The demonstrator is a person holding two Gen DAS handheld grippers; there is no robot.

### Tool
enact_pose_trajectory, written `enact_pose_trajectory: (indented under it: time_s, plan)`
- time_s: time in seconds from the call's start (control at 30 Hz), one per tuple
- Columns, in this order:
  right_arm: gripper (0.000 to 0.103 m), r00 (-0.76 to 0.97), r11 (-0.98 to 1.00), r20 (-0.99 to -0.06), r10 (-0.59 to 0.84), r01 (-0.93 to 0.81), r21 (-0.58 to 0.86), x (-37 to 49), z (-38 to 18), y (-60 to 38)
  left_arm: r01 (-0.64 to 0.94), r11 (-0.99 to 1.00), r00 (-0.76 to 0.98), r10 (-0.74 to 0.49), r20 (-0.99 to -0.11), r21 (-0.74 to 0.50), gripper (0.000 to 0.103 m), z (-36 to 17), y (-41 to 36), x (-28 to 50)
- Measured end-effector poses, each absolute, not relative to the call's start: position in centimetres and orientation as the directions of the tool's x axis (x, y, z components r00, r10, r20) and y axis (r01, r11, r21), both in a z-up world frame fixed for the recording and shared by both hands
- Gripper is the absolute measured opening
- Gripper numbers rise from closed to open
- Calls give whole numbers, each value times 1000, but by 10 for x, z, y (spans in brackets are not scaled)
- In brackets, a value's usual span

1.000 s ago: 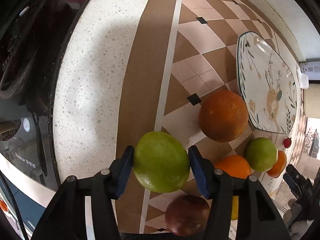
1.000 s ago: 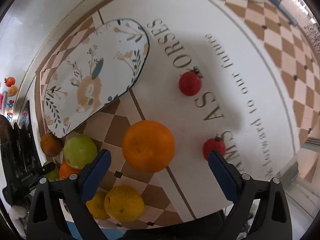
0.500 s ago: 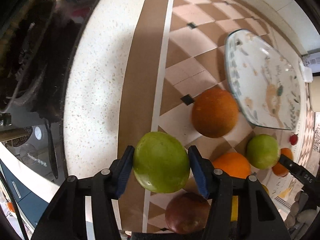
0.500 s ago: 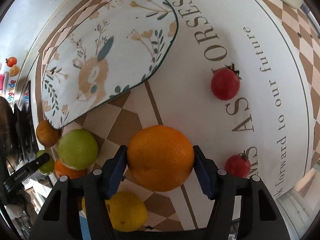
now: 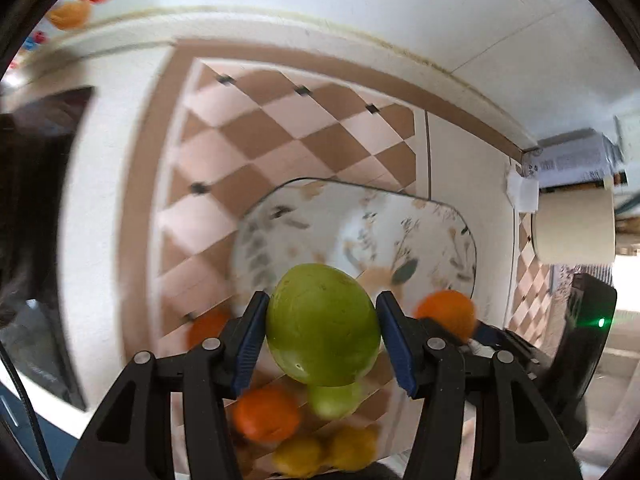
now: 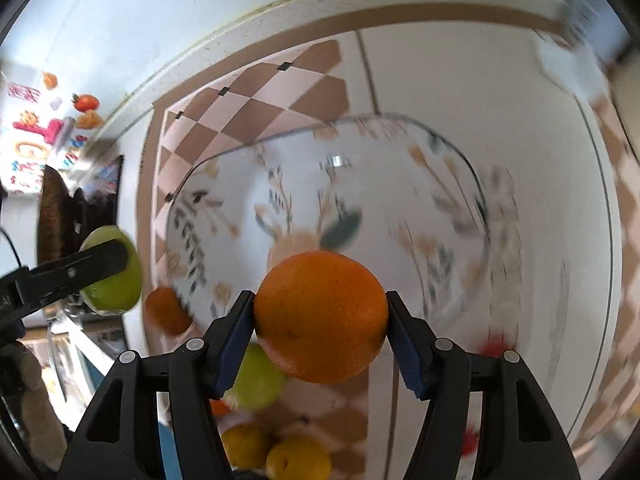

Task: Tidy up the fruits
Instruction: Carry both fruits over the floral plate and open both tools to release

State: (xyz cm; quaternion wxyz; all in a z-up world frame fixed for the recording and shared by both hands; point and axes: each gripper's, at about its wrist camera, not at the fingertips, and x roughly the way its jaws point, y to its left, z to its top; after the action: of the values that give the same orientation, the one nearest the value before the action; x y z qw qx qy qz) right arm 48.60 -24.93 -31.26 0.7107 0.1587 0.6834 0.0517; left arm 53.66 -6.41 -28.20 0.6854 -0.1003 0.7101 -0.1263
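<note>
My left gripper [image 5: 322, 326] is shut on a green apple [image 5: 322, 324], held in the air over the near edge of the floral plate [image 5: 360, 224]. My right gripper [image 6: 320, 316] is shut on a large orange [image 6: 320, 316], also lifted above the same floral plate [image 6: 280, 184]. In the right wrist view the left gripper and its green apple [image 6: 116, 292] show at the far left. Both views are blurred by motion.
Loose fruit lies on the checkered mat below: oranges [image 5: 266, 418], a second green apple [image 5: 332, 400], yellow fruits [image 6: 298, 460] and small red tomatoes [image 6: 494, 348]. A white wall runs behind the plate. A cream roll [image 5: 574, 228] sits at the right, a dark stovetop [image 5: 28, 200] at the left.
My right gripper closed on the orange and lifted it toward the plate. My left gripper carried the green apple from the mat's left side to above the plate's near edge.
</note>
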Motion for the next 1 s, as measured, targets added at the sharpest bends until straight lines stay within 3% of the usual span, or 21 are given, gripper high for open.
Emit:
enact_pose_trajectory:
  time_s: [0.2,0.63,0.67,0.73,0.87,0.93,1.0]
  plan:
    - [66,14,968,-970,243,57,244,533,-341,-241,-28,947,-155,-319,-935,-319,52,-327,-87,572]
    - [68,-46,956,-956,290,-23,291,562,-356,-235,-83,960,-212,-279,-937,-267,53,-351,-85,581]
    - [69,-51,956,-955,291,-22,293,562,-357,-234,-93,962,-211,-272,-939,-258,53,-353,-86,581]
    - [80,-46,957,-957,286,-27,288,563,-356,-236,-88,965,-201,-261,-944,-248,53,-352,-88,581]
    - [84,-49,957,-956,289,-21,290,561,-352,-243,-80,969,-199,-245,-949,-233,54,-351,-94,580]
    - [91,-49,959,-958,283,-19,284,561,-350,-244,-79,970,-195,-243,-950,-232,65,-349,-98,580]
    - [91,-48,958,-957,285,-10,286,560,-347,-248,-71,971,-178,-239,-955,-229,85,-345,-102,581]
